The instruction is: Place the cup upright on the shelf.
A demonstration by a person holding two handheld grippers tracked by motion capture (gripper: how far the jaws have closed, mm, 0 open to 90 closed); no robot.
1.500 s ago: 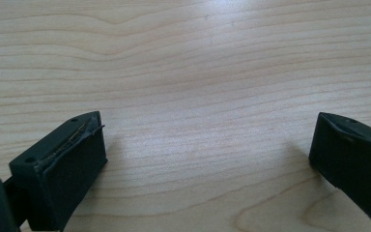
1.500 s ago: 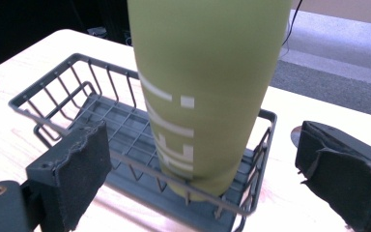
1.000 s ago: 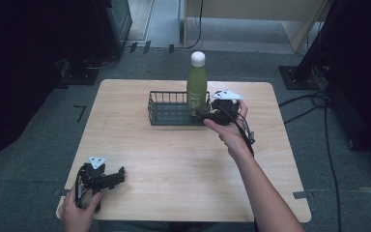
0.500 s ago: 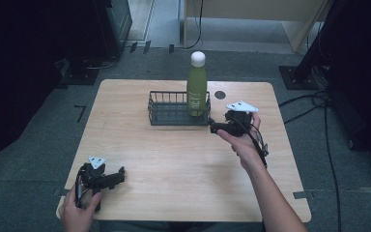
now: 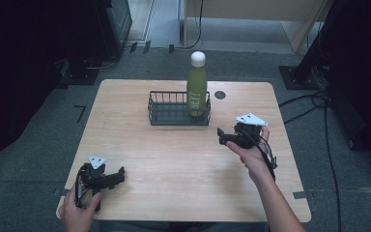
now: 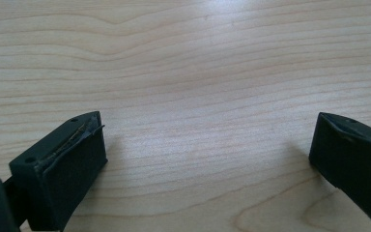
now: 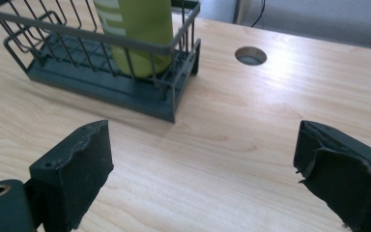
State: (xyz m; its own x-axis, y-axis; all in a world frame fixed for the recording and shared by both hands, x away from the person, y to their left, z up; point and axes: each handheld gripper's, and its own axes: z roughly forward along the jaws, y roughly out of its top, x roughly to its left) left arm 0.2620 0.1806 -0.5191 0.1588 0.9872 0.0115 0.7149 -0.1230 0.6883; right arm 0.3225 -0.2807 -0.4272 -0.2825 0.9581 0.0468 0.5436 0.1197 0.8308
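Observation:
A green bottle [image 5: 197, 89] with a white cap stands upright in the right end of a dark wire basket [image 5: 174, 118] at the back middle of the wooden table. My right gripper [image 5: 221, 135] hovers in front of and to the right of the basket, pointing left. It is open and its jaws have just been closing a little, with nothing between them. In the right gripper view the bottle [image 7: 135, 29] and basket [image 7: 101, 82] lie ahead of my right gripper [image 7: 203, 164]. My left gripper [image 5: 121, 174] rests open near the front left corner, over bare wood [image 6: 207, 159].
A round hole [image 5: 220, 94] sits in the tabletop just right of the basket and appears in the right gripper view as the hole [image 7: 250, 55]. Cables trail over the floor to the right of the table [image 5: 290, 193]. Dark equipment stands around it.
My right gripper has drawn back from the bottle, moving right, toward the person and lower. The bottle stays standing in the basket. The left gripper has not moved.

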